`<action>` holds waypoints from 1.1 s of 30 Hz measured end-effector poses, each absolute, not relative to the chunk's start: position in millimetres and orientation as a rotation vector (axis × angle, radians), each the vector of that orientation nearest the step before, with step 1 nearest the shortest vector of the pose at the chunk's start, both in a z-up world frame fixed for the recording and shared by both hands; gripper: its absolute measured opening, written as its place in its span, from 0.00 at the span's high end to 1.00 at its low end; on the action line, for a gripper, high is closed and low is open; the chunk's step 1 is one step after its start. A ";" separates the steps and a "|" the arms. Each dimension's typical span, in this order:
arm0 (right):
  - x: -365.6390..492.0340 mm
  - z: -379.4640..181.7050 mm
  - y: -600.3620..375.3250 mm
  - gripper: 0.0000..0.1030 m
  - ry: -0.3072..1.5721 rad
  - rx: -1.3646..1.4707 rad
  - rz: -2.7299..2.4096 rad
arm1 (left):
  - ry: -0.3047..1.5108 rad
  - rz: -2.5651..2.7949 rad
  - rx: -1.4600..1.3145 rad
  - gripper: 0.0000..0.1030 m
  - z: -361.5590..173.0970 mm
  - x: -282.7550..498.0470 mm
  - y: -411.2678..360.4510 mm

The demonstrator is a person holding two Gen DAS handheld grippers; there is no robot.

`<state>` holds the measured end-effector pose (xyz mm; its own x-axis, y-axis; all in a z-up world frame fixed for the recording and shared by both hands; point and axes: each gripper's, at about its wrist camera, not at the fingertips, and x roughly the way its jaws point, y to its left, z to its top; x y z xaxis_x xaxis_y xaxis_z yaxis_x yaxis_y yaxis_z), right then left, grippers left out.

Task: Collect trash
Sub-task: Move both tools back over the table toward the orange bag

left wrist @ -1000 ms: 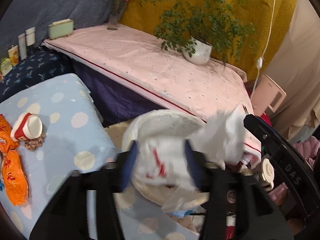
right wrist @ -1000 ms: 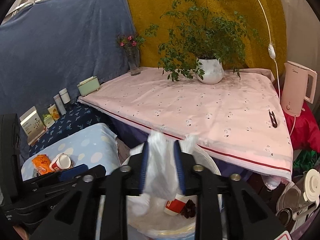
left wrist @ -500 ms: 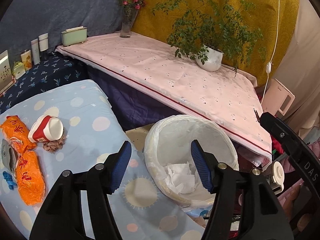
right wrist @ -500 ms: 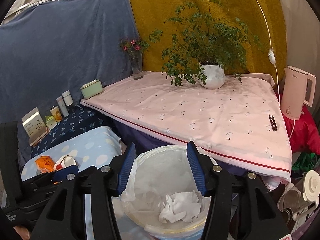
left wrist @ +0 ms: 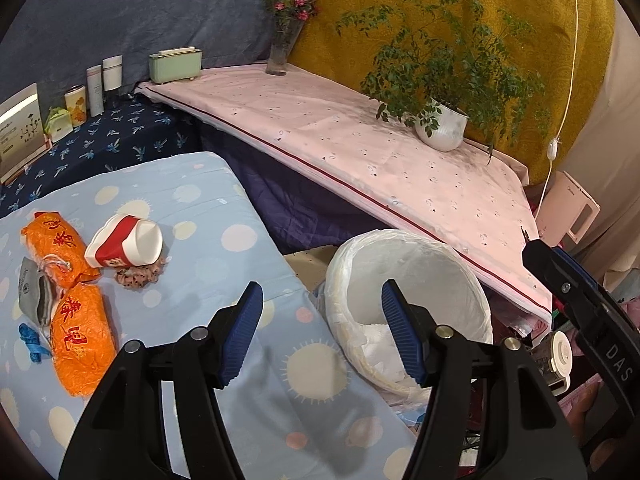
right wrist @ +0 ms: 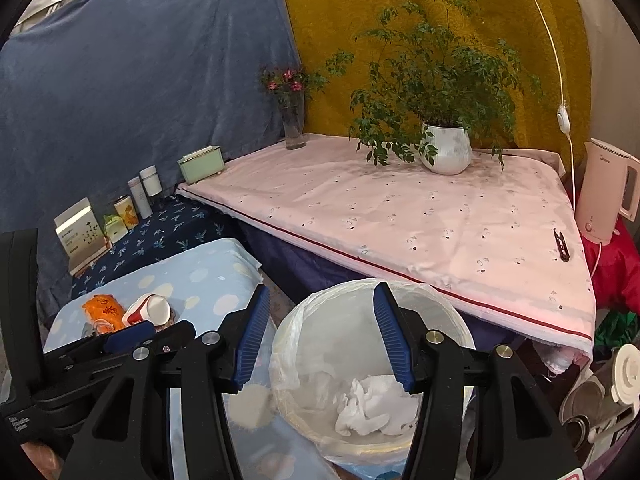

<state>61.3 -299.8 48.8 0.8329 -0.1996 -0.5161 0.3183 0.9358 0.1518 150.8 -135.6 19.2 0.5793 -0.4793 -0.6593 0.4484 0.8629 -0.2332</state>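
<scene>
- Both claws stand open and hold nothing: the left gripper [left wrist: 322,330] hovers over the near edge of the blue dotted cushion [left wrist: 208,216], the right gripper [right wrist: 318,336] over the lined waste bin [right wrist: 304,320].
- Right gripper's jaws have just been opening; no bag is between them.
- Crumpled white plastic [right wrist: 372,404] lies at the bottom of the bin, which sits just right of the cushion, below the pink-clothed table [right wrist: 400,216].
- Left of the bin, on the cushion: a tipped red-and-white paper cup [left wrist: 126,242] touching a brownish scrap [left wrist: 138,276], two orange wrappers [left wrist: 82,344], a grey mask [left wrist: 34,294] and a blue strip [left wrist: 30,340].
- On the table beyond the bin stand a potted plant [right wrist: 446,152] and a flower vase [right wrist: 294,128]; a pink kettle [right wrist: 606,196] is at its right end.
- Nothing lies between the left claw and the cushion's litter.
- A second ago each claw pinched the white bag above the bin; now that bag lies inside it, and the left view takes in more of the cushion.
</scene>
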 end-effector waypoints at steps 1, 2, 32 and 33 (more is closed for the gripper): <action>61.5 48.5 -297.0 0.49 0.520 0.235 -0.273 | 0.784 -0.539 -0.047 0.43 19.1 150.6 -132.7; 62.0 48.4 -294.5 0.49 0.522 0.233 -0.268 | 0.785 -0.536 -0.052 0.43 18.9 150.5 -129.7; 88.1 17.4 -157.9 0.44 0.663 0.147 -0.058 | 0.850 -0.184 -0.125 0.37 -20.4 144.9 41.2; 90.0 14.9 -149.8 0.43 0.672 0.139 -0.048 | 0.854 -0.169 -0.128 0.37 -22.9 145.6 49.3</action>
<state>90.0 -149.8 14.9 0.7820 0.0005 -0.6233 0.0894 0.9896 0.1129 145.6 49.3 -22.9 0.6447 -0.1988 -0.7382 0.0967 0.9790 -0.1792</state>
